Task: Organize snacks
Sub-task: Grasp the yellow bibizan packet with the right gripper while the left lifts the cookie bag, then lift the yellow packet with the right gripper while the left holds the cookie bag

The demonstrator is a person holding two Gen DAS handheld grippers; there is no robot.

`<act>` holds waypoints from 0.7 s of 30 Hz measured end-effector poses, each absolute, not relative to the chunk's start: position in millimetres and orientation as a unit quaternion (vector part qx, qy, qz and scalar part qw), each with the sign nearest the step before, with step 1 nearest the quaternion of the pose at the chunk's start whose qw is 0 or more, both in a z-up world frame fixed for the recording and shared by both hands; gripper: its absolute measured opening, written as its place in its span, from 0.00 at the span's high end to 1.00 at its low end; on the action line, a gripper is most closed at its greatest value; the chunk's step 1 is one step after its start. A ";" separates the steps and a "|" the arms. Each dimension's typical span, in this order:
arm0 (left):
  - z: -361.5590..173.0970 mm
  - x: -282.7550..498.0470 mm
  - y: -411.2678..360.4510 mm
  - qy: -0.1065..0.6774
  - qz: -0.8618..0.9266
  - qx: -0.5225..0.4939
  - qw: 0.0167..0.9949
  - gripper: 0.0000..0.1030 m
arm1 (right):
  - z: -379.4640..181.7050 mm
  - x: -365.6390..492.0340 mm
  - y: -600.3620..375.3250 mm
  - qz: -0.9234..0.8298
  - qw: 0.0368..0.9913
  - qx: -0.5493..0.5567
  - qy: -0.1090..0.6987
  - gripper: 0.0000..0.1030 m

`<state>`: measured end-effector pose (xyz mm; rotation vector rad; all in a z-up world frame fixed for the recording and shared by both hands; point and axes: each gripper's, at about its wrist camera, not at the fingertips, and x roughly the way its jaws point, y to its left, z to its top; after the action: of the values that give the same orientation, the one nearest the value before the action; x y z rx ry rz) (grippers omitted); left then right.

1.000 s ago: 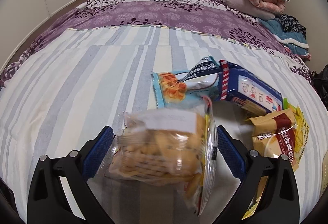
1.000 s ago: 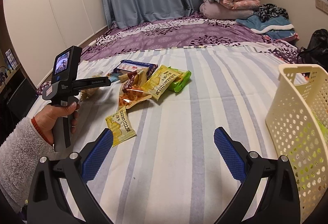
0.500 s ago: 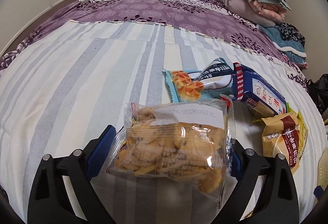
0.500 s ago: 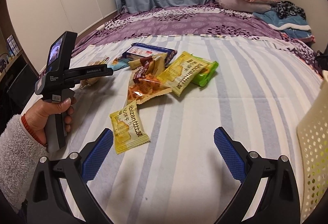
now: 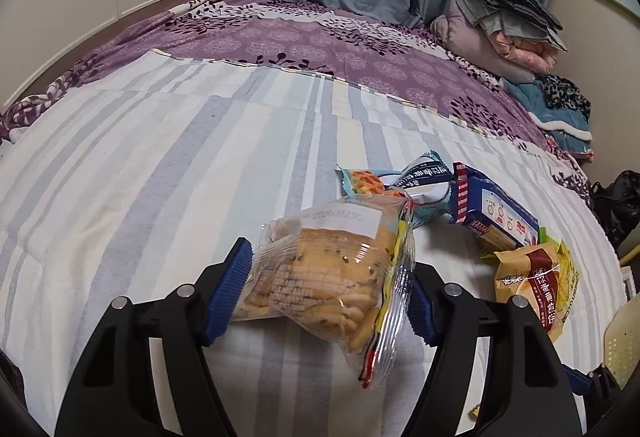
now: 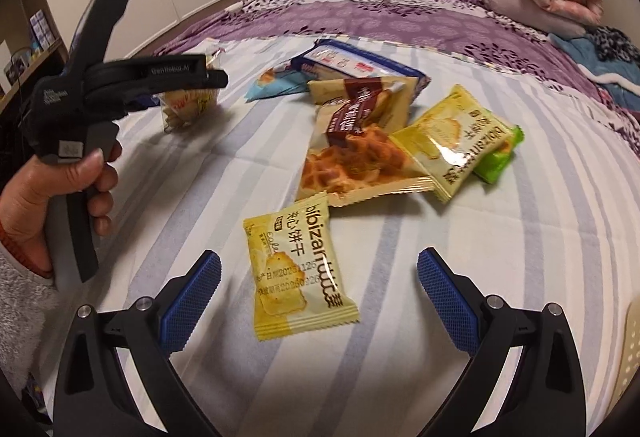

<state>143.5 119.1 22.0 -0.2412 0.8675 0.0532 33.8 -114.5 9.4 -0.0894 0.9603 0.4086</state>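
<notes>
The left hand-held gripper (image 5: 326,293) has just been closing, and its blue pads now squeeze the clear crinkly bag of round biscuits (image 5: 336,277) so it can be lifted off the striped bed (image 5: 140,177). The right hand-held gripper (image 6: 319,297) is wide open and empty, near the small yellow cracker packet (image 6: 296,273), maybe to grab it. Only the right view shows the person's hand (image 6: 52,193) and the waffle packet (image 6: 352,165).

A cookie bag (image 5: 328,277) sits between the left hand-held gripper's (image 5: 326,293) fingers, above the bed (image 5: 160,157). A small cracker packet (image 6: 296,269) lies on the bed between the right hand-held gripper's (image 6: 318,289) fingers. Beyond it lies a waffle packet (image 6: 356,169) within the snack pile.
</notes>
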 end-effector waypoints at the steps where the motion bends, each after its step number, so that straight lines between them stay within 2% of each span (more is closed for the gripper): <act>1: 21.8 142.8 120.8 0.419 0.026 -0.118 0.900 0.31 | 8.4 34.8 -111.9 0.197 0.864 -0.046 0.461 0.05; 5: 20.5 139.5 126.1 0.418 0.029 -0.123 0.900 0.31 | 4.9 38.0 -103.4 0.188 0.861 -0.070 0.467 0.14; 8: 20.2 135.9 128.0 0.416 0.029 -0.127 0.900 0.31 | 6.2 38.3 -101.1 0.178 0.864 -0.087 0.462 0.28; 10: 22.0 133.0 129.4 0.414 0.028 -0.128 0.901 0.33 | 6.9 39.0 -103.2 0.178 0.866 -0.086 0.460 0.32; 12: 25.0 130.1 130.5 0.410 0.028 -0.130 0.902 0.34 | 8.9 38.1 -106.5 0.168 0.870 -0.084 0.457 0.49; 13: 26.7 128.5 130.9 0.407 0.028 -0.132 0.903 0.35 | 9.7 38.1 -109.2 0.168 0.870 -0.078 0.456 0.53; 19: 39.8 116.2 131.5 0.391 0.023 -0.138 0.910 0.36 | 15.6 33.1 -125.0 0.168 0.877 -0.041 0.448 0.55; 21: 45.5 110.7 130.2 0.384 0.016 -0.141 0.912 0.41 | 19.2 28.0 -129.2 0.167 0.880 -0.032 0.444 0.55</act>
<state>110.7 130.2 45.5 -0.2905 0.7917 0.0323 28.0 -129.2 19.2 -0.0668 0.9247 0.3484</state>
